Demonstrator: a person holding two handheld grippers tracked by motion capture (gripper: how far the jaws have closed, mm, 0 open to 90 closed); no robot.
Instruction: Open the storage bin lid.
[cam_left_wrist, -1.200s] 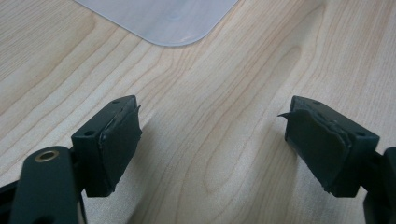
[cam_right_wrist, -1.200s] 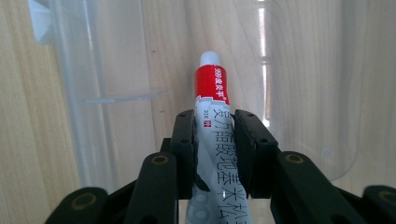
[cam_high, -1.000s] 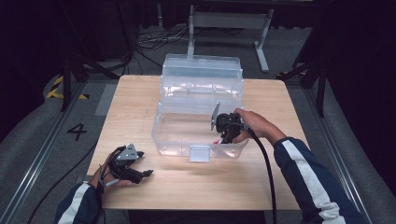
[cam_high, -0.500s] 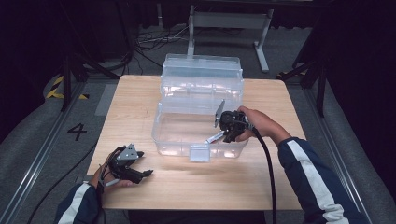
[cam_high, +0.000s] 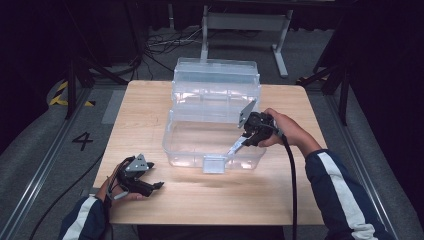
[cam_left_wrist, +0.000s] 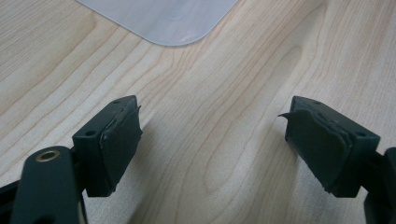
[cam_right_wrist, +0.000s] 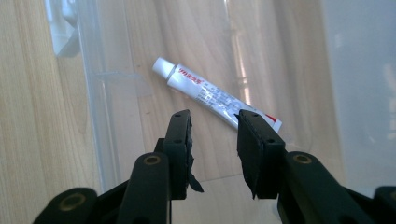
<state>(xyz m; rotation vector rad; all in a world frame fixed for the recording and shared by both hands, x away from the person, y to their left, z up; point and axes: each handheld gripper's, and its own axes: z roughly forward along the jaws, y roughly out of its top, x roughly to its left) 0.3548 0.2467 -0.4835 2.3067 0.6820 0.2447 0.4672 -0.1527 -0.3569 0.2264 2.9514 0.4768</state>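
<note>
A clear plastic box (cam_high: 169, 142) with its lid (cam_high: 215, 82) raised stands mid-table. A white tube (cam_right_wrist: 205, 91) with a white cap lies flat on the box floor (cam_right_wrist: 140, 70); in the high view the tube (cam_high: 236, 147) slants down-left from my right gripper (cam_high: 247, 139). That right gripper (cam_right_wrist: 215, 119) hovers above the tube's tail end. Its jaws have just been opening and stand apart with nothing pressed between them. My left gripper (cam_high: 156, 186) rests on the table near the front left, and in its own view the left gripper (cam_left_wrist: 212, 144) gapes wide over bare wood.
The box's front latch (cam_high: 214, 163) faces the person. A corner of the box (cam_left_wrist: 163, 18) sits just beyond the left jaws. A black cable (cam_high: 292, 180) trails from the right gripper along the sleeve. Bare wooden table (cam_high: 225, 200) lies in front of the box.
The right gripper has risen and pulled back slightly to the right, its jaws wider apart, leaving the tube lying uncovered in the box. The left gripper has stayed put.
</note>
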